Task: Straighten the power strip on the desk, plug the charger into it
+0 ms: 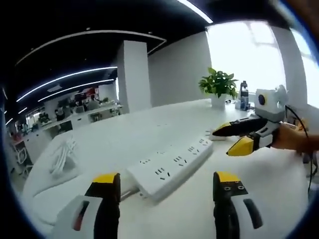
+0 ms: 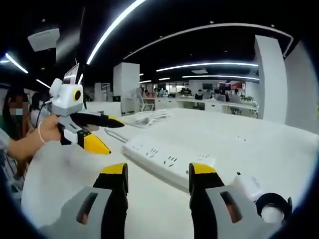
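Observation:
The white power strip [image 1: 172, 164] lies slantwise on the white desk [image 1: 124, 137]. Its near end sits just ahead of my left gripper [image 1: 167, 177], which is open and holds nothing. My right gripper [image 1: 224, 141] comes in from the right, open, hovering by the strip's far end. A small white charger [image 1: 215, 135] lies just under its upper finger. In the right gripper view the power strip [image 2: 167, 159] runs across in front of my open right gripper [image 2: 158, 168]. The white charger [image 2: 247, 185] rests on the desk at lower right. The left gripper [image 2: 109, 134], held by a hand, hangs open at left.
A coiled white cable [image 1: 62, 157] lies at the desk's left side, seen at the far end [image 2: 144, 118] from the other side. A potted plant [image 1: 218, 84] and a bottle [image 1: 243, 94] stand at the far edge. A dark ring-shaped item [image 2: 271, 206] sits beside the charger.

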Demonstrator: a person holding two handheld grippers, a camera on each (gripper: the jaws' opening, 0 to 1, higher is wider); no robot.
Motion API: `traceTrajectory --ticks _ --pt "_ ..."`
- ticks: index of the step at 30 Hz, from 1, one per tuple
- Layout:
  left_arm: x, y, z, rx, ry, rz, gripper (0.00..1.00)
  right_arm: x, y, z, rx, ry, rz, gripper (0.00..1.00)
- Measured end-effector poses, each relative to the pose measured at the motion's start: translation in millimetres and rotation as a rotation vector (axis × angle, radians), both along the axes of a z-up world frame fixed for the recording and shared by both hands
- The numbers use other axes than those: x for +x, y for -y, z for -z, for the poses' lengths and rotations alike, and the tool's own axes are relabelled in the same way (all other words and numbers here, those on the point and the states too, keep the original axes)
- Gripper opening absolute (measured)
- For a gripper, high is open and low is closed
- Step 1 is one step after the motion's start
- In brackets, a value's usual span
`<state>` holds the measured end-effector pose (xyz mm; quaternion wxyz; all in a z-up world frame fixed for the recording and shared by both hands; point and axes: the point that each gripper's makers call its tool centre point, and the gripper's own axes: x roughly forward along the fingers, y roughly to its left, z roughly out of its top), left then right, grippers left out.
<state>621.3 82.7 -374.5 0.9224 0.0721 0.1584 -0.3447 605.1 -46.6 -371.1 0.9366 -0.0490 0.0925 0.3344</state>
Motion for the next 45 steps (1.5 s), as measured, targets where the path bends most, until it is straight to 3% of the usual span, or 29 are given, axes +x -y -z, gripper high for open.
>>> traceTrajectory --ticks 20,24,29,45 --pt "-15.7 6 -17.3 -0.032 0.032 0.019 0.75 -6 2 -11.6 0.020 0.026 -0.010 0.51" --pt "-17.7 4 -19.2 -0.041 0.037 0.015 0.76 -10 1 -13.9 0.021 0.029 -0.019 0.56" --pt "-21.9 4 -21.5 -0.029 0.050 0.020 0.86 -13 0 -16.3 0.000 0.040 -0.039 0.63" --pt "-32.6 3 -24.0 0.000 0.080 0.039 0.91 -21 2 -18.3 -0.017 0.044 -0.057 0.73"
